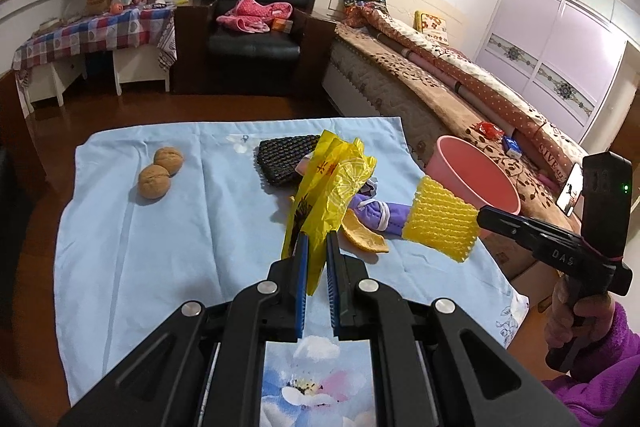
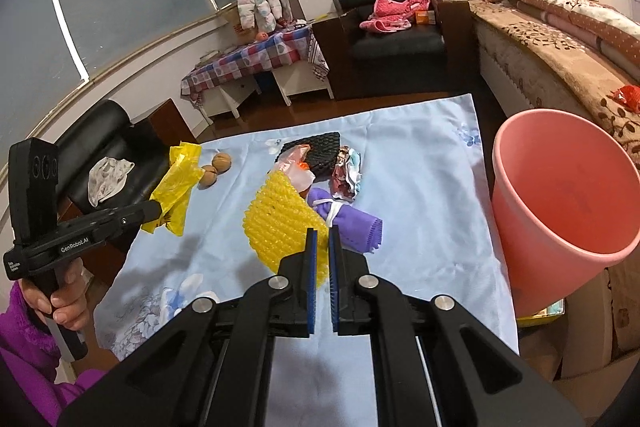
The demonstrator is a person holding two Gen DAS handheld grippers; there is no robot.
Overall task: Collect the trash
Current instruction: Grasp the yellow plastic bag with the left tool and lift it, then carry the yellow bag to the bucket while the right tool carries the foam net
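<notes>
Bedroom with a pale blue floral cloth [image 1: 168,227] over a low table, left gripper [image 1: 317,247] clamped on a yellow plastic bag [image 1: 332,183] lifted above it, right gripper [image 2: 323,241] pinching a yellow foam net [image 2: 280,223], purple foam sleeve [image 2: 352,223], orange peel [image 1: 364,235], black net [image 1: 284,159] and two walnuts [image 1: 160,171] beyond, pink bin [image 2: 560,203] beside the table's right edge.
</notes>
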